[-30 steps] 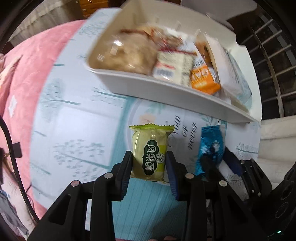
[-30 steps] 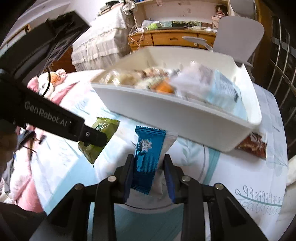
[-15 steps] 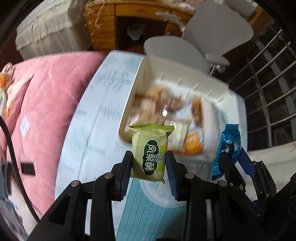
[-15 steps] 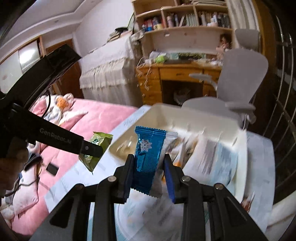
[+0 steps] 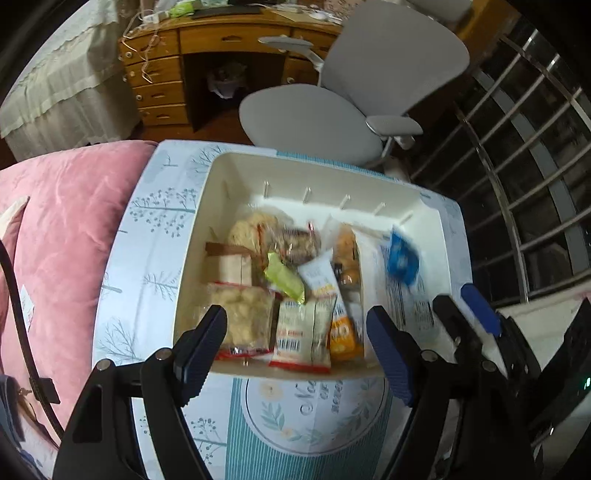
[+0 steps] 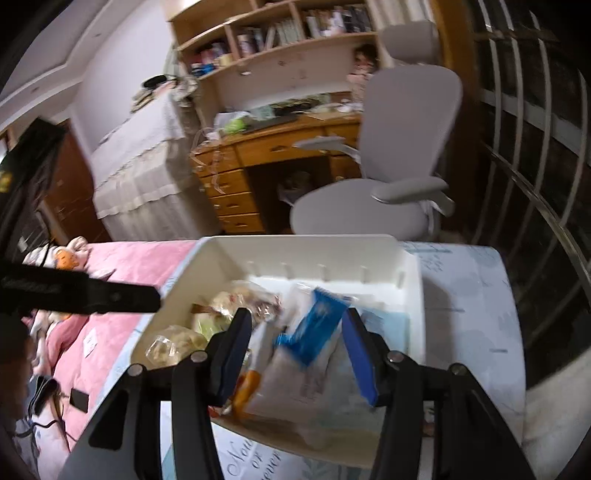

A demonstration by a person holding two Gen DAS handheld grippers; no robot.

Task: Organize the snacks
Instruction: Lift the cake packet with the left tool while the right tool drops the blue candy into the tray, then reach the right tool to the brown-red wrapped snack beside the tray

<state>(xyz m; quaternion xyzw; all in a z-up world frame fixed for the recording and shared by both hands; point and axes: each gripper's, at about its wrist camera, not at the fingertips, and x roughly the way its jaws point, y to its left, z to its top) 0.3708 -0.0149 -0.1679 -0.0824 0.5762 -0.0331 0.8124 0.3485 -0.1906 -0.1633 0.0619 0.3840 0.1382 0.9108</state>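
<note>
Left gripper [image 5: 295, 350]: jaws have just been opening, nothing between them, hanging over the white bin [image 5: 192, 236].
Right gripper [image 6: 295, 347]: jaws just parting, blue packet [image 6: 310, 328] dropping free into the bin.
Green packet [image 5: 284, 277]: lying among the bin's snacks.
Handling: light, crinkly, slippery; I'd be pinching the flat faces.
Views: only the right view is showing bookshelves [image 6: 280, 33].

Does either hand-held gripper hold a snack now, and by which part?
Neither holds one. The left hand-held gripper and right hand-held gripper have just been opening; the green packet and blue packet are loose over the white bin.
</note>
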